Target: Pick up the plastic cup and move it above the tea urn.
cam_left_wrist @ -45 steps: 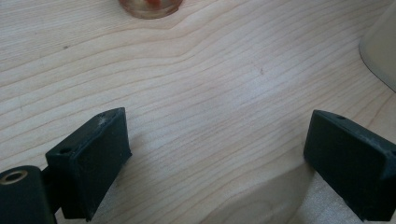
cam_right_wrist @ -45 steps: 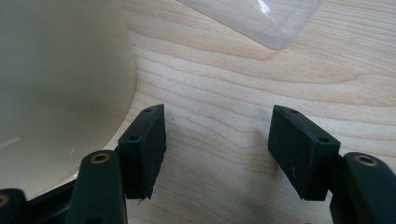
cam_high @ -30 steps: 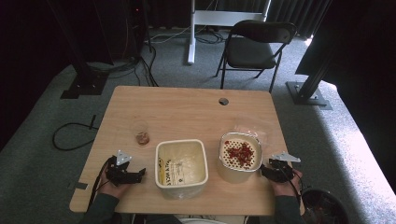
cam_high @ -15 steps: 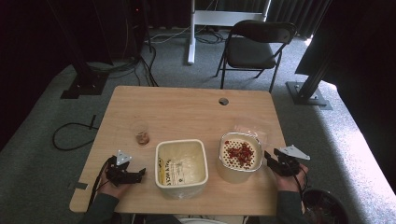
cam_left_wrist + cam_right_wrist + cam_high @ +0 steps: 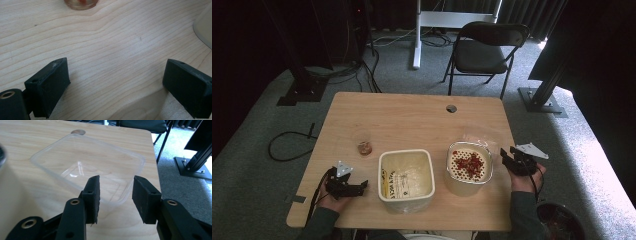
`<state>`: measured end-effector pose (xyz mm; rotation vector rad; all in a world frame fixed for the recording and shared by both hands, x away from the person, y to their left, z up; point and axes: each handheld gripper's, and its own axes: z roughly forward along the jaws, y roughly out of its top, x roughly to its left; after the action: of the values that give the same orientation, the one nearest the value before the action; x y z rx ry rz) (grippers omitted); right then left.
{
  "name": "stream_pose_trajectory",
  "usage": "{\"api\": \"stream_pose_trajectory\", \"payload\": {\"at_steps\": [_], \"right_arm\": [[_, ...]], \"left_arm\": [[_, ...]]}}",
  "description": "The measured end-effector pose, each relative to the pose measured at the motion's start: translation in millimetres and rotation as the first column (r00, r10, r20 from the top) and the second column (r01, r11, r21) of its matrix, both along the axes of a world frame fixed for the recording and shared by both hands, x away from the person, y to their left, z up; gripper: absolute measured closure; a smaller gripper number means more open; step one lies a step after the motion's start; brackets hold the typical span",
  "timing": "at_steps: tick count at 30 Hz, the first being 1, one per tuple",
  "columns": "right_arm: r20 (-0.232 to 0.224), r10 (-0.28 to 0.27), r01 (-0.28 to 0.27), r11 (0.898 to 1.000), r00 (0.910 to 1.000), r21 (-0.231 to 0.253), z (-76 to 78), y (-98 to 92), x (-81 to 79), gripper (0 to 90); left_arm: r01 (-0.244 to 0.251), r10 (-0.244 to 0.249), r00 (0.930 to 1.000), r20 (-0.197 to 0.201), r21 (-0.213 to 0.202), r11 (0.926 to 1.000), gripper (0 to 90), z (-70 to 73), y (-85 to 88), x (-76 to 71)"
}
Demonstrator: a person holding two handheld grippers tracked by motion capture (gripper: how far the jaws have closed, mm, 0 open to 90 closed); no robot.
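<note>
Grippers: two; left gripper [image 5: 362, 186] held wide apart, right gripper [image 5: 115, 195] half apart, closing, nothing clamped.
Clear trays: one clear plastic tray [image 5: 87, 165], near the table's [image 5: 412, 120] right edge.
Tubs: two; square tub [image 5: 406, 175], berry-topped tub [image 5: 468, 167].
Cups: one small cup [image 5: 364, 148].

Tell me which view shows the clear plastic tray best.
The right gripper view: the clear plastic tray lies whole just beyond the right claw, open side up, empty. The high view shows it faintly behind the round container. The left gripper view looks at the table.
</note>
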<state>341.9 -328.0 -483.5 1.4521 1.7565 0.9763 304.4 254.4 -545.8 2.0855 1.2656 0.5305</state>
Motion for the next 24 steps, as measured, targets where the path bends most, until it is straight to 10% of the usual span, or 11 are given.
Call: {"api": "stream_pose_trajectory", "payload": {"at_steps": [24], "right_arm": [[-0.174,-0.049,0.073,0.988,0.9836,0.134,-41.4,-19.4,62.0,70.7]], "left_arm": [[0.000,0.000,1.0000,0.000,0.000,1.0000,7.4,0.0,0.0,0.0]]}}
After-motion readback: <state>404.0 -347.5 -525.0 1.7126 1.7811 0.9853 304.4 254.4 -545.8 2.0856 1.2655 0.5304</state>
